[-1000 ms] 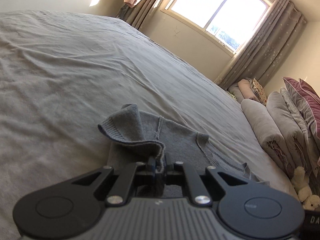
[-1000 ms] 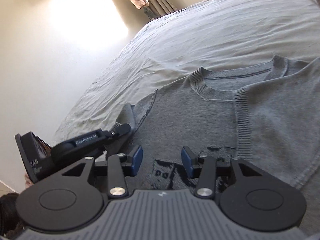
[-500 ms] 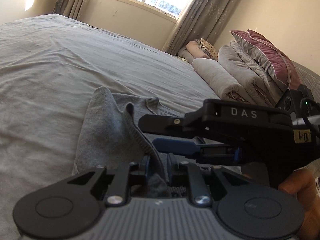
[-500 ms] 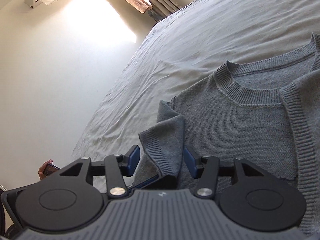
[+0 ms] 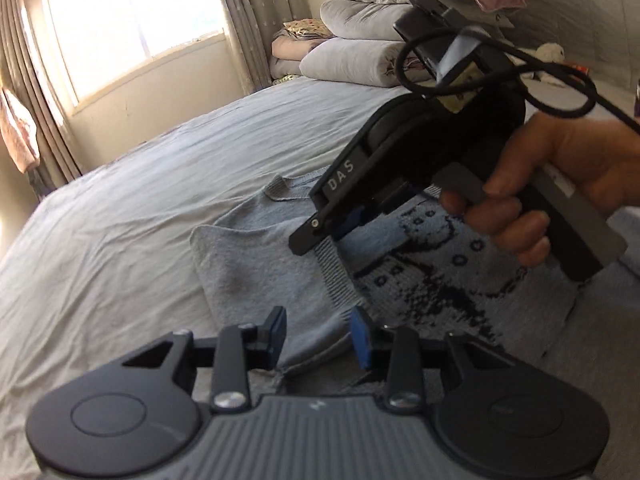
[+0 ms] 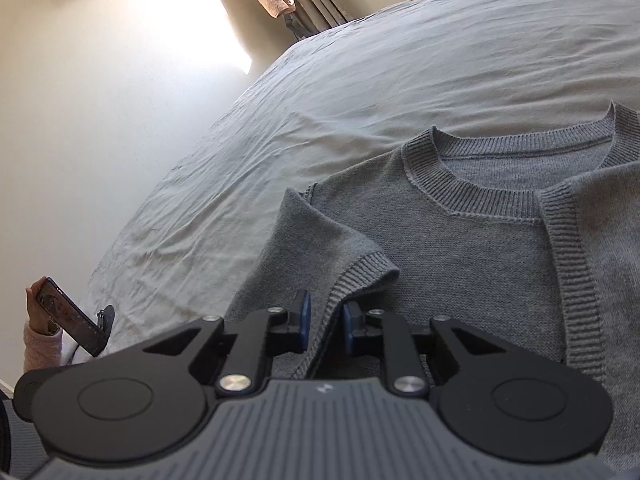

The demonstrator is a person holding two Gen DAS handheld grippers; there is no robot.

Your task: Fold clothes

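Left tongs [image 5: 318, 336] stood wide, blue pads apart, a bit of sweater hem lying loose between them, not pinched. Right tongs [image 6: 323, 322] were narrow, pads closed on the ribbed cuff [image 6: 360, 280] of the sweater's sleeve; I held that tool in my right hand [image 5: 556, 184], seen in the left wrist view with a black cable looped over it. Sweater [image 6: 472, 240] was grey knit, lying flat on the bed [image 6: 400, 72], round ribbed collar [image 6: 472, 184] facing away from me. Left sleeve was folded in over the body, its cuff lifted by the right tongs. Other side was already folded across the chest, its ribbed edge [image 6: 568, 264] running down the front. Dark knitted pattern [image 5: 432, 264] showed on the lower front in the left view. Bed sheet was light grey and creased. Stacked pillows and rolled quilts [image 5: 360, 48] sat at the head of the bed near the window [image 5: 132, 20]. Far left in the right view, another person's hand [image 6: 34, 304] in a pink sleeve held a phone [image 6: 68, 320].
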